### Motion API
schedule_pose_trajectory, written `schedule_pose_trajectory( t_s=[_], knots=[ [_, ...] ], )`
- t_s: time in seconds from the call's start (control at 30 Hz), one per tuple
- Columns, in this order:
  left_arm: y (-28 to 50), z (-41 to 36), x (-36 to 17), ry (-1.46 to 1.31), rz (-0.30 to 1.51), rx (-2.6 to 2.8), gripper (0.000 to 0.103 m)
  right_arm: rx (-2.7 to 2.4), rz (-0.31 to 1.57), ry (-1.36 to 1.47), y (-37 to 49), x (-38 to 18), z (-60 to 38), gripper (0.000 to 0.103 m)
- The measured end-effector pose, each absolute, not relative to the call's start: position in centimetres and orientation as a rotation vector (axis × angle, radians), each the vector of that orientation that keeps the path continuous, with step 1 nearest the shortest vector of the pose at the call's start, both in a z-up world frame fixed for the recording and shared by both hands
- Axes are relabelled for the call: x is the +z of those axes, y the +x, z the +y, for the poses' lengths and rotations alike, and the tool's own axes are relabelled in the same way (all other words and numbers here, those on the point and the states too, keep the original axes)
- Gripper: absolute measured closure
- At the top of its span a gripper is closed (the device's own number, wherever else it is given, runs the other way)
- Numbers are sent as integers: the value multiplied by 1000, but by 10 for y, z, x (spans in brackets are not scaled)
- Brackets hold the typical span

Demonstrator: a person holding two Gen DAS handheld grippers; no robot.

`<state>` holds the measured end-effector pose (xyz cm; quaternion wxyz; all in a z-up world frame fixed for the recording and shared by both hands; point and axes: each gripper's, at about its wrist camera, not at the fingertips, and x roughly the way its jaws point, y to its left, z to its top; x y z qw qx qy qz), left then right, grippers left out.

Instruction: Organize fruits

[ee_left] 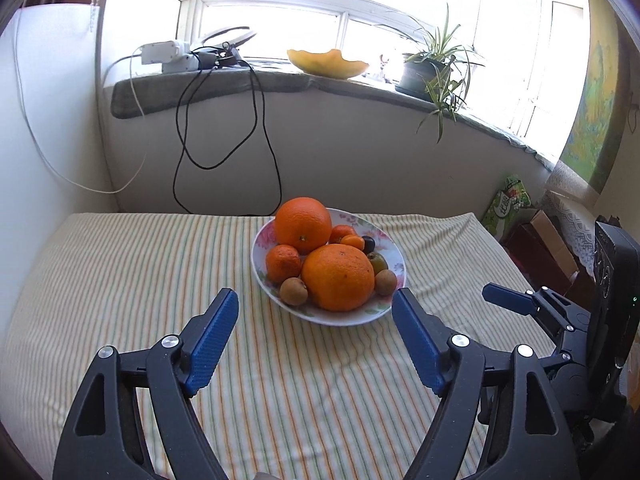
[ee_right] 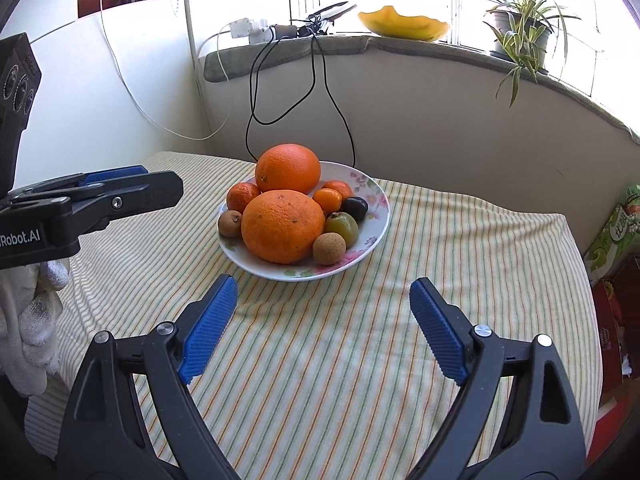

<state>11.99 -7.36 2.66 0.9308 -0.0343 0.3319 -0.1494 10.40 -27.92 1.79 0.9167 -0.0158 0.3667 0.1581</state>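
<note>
A floral plate (ee_left: 394, 258) (ee_right: 376, 196) sits on the striped tablecloth, piled with fruit: two big oranges (ee_left: 338, 276) (ee_right: 282, 226), small mandarins (ee_left: 283, 263) (ee_right: 243, 196), brown longans (ee_left: 293, 291) (ee_right: 329, 249), a green fruit (ee_right: 342, 227) and a dark plum (ee_right: 355, 207). My left gripper (ee_left: 316, 300) is open and empty, just short of the plate's near rim. My right gripper (ee_right: 324, 292) is open and empty, just short of the plate and a little to its right. The right gripper also shows at the right edge of the left wrist view (ee_left: 520, 300).
The striped cloth (ee_left: 120, 280) covers the table. Behind it is a wall with hanging black cables (ee_left: 224, 128). The windowsill holds a yellow bowl (ee_left: 328, 64) and a potted plant (ee_left: 428, 72). Boxes and a green bag (ee_right: 616, 232) stand at the right.
</note>
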Motion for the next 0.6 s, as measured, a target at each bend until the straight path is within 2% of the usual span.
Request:
schedule_pose_trajectory(
  t_s=[0.6],
  knots=[
    [71,-62,20,-93,675,-238,23,247,742,83,65,21,-299,12]
  ],
)
